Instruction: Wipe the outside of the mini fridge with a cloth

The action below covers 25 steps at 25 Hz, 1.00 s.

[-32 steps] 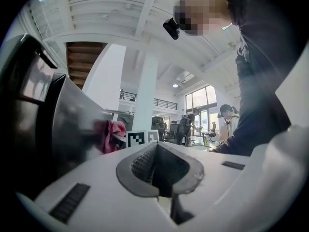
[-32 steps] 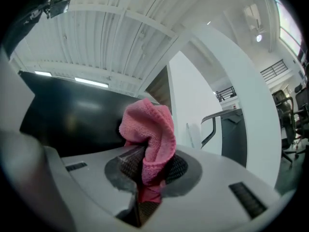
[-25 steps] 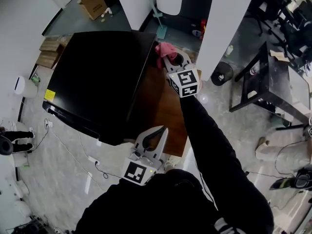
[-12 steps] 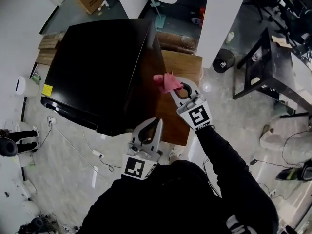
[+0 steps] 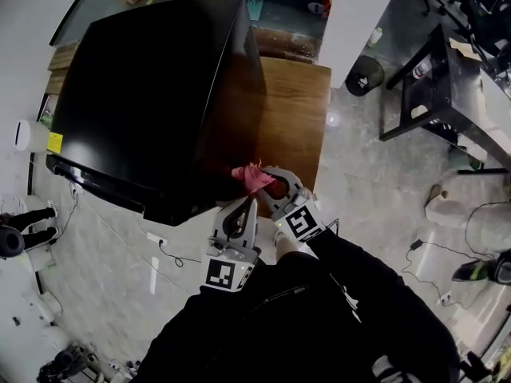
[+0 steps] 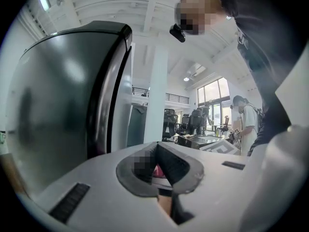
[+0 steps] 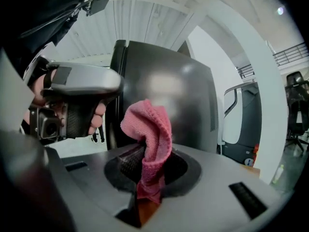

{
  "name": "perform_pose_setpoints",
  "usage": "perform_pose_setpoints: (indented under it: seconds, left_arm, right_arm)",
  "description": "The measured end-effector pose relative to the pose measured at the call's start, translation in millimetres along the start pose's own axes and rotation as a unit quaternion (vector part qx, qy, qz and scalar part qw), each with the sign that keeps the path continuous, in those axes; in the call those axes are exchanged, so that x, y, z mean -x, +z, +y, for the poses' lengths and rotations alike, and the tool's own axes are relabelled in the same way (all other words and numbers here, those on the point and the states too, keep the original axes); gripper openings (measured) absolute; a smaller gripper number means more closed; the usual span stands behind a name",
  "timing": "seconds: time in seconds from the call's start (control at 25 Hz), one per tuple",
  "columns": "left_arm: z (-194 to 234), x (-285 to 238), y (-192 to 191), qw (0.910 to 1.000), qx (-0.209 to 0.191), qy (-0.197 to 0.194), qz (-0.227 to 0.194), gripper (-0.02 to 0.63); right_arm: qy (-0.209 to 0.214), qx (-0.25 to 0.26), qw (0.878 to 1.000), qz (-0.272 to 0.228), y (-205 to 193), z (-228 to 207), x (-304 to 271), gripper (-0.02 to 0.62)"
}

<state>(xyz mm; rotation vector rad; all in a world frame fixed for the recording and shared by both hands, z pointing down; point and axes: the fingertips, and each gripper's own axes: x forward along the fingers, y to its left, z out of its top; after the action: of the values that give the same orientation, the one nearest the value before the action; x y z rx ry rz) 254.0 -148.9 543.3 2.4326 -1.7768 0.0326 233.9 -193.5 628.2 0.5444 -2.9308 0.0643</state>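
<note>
the black mini fridge (image 5: 152, 94) is standing on a brown wooden surface (image 5: 291, 110), filling the upper left of the head view, with its glossy side wall facing the centre of the frame. the right gripper (image 5: 268, 180) is sitting at the lower centre of that view, its fingers (image 7: 129, 161) clamping a pink cloth (image 5: 252, 179) between them; in the right gripper view the cloth (image 7: 149, 139) is bunching up out of the fingers in a folded hump in front of the fridge's dark side (image 7: 164, 100). seen from the head view, the cloth is lying against the lower near corner of the fridge's side, though real contact is hard to tell. the left gripper (image 5: 252, 206) is hovering just beside the right one, a little lower and to the left of it, near the fridge's front bottom corner; its fingers (image 6: 179, 164) are pressing together with nothing between them, and only a sliver of pink is showing beyond them. in the left gripper view the fridge (image 6: 58, 110) is rising at the left of the frame. the person's black sleeves are filling the bottom of the head view.
</note>
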Motion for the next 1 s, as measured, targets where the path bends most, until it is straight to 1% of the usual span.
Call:
perform_pose_setpoints:
  seconds: [0.08, 0.2, 0.32, 0.48, 0.6, 0.76, 1.0]
  left_arm:
    - [3.0, 5.2, -16.2, 0.9997, 0.003, 0.002, 0.023, 0.006]
    - [3.4, 9.2, -32.1, 0.9992, 0.011, 0.002, 0.037, 0.006]
    - [3.5, 12.8, -47.6, 0.9984, 0.013, 0.001, 0.054, 0.006]
    - [7.7, 13.9, -71.7, 0.9966, 0.008, 0.008, 0.082, 0.006]
    - [12.1, 13.1, -81.2, 0.996, 0.017, 0.012, 0.087, 0.006]
    - [14.4, 6.9, -81.6, 0.9963, 0.028, 0.014, 0.08, 0.006]
    - [18.2, -9.5, -79.8, 0.9966, 0.032, 0.011, 0.075, 0.006]
  right_arm:
    - [0.013, -0.002, 1.0, 0.01, -15.9, 11.8, -3.6, 0.067]
    - [0.023, -0.008, 0.999, 0.021, -36.6, 21.1, -8.9, 0.067]
    - [0.024, -0.016, 0.999, 0.034, -54.8, 24.6, -14.1, 0.067]
    - [0.02, -0.033, 0.998, 0.039, -69.9, 23.9, -26.2, 0.067]
    - [0.011, -0.048, 0.998, 0.037, -74.2, 20.4, -37.9, 0.067]
    - [-0.005, -0.066, 0.997, 0.028, -73.9, 7.3, -51.4, 0.066]
    - [-0.012, -0.055, 0.998, 0.023, -76.9, -6.1, -58.2, 0.066]
